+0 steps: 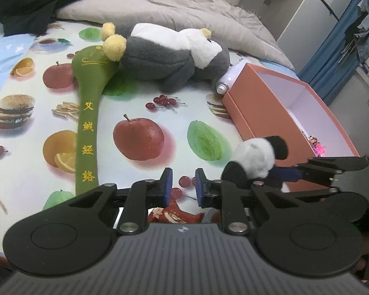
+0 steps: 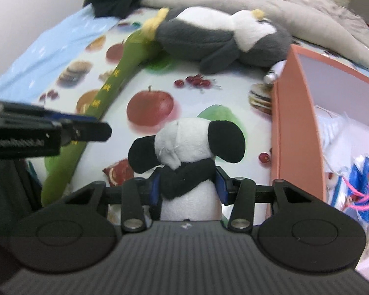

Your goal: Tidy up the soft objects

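My right gripper (image 2: 188, 186) has its jaws clenched on the small black-and-white plush panda (image 2: 189, 152), gripping it at the dark band below the head so the soft body cannot sag out; it hangs clear of the fruit-printed bed sheet (image 1: 140, 103), just left of the open salmon-pink cardboard box (image 2: 297, 123). I judge the box is where it belongs, since its open mouth faces up and already holds oddments. My left gripper (image 1: 183, 184) hovers above the sheet with its jaws released and narrowly parted, nothing between them, left of the box and out of the panda's way. Farther from me than the box, the big grey-and-white plush penguin with yellow feet (image 1: 169, 56) lies on its side, its feet resting on the long green padded massage stick with yellow embroidery (image 1: 88, 113).
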`<move>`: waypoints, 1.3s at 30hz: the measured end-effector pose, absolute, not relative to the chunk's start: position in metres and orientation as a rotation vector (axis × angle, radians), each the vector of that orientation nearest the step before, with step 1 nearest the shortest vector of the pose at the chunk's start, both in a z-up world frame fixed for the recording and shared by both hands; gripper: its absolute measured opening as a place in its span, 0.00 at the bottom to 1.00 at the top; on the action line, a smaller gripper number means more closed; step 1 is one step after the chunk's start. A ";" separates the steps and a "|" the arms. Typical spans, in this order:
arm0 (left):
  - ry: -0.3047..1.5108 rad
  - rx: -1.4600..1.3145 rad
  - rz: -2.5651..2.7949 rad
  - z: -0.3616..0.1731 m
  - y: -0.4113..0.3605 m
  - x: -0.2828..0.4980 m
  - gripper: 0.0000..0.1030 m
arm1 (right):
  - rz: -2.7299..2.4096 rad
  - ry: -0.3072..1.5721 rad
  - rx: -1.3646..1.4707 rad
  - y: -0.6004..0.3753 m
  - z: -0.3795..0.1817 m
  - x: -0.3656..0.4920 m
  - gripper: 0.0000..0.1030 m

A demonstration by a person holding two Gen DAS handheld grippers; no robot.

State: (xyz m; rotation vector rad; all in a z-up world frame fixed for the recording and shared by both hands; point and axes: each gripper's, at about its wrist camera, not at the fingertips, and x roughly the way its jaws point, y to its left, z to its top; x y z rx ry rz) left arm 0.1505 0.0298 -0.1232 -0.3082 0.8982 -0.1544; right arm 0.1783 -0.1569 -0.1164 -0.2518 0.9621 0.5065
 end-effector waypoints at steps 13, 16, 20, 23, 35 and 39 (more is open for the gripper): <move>1.015 -0.247 -0.155 -0.157 0.027 0.153 0.48 | 0.430 1.030 -0.060 -0.171 -0.130 0.151 0.46; 1.045 -0.248 -0.146 -0.162 0.028 0.152 0.49 | 0.419 1.045 -0.032 -0.171 -0.135 0.147 0.46; 1.040 -0.275 -0.118 -0.164 0.029 0.148 0.53 | 0.390 1.058 0.006 -0.175 -0.139 0.143 0.46; 1.042 -0.351 -0.100 -0.163 0.030 0.146 0.53 | 0.371 1.066 0.028 -0.180 -0.141 0.140 0.46; 1.110 -0.554 0.066 -0.182 0.028 0.152 0.55 | 0.333 1.092 0.078 -0.195 -0.149 0.132 0.46; 1.115 -0.596 0.084 -0.190 0.027 0.156 0.55 | 0.336 1.091 0.075 -0.198 -0.150 0.131 0.46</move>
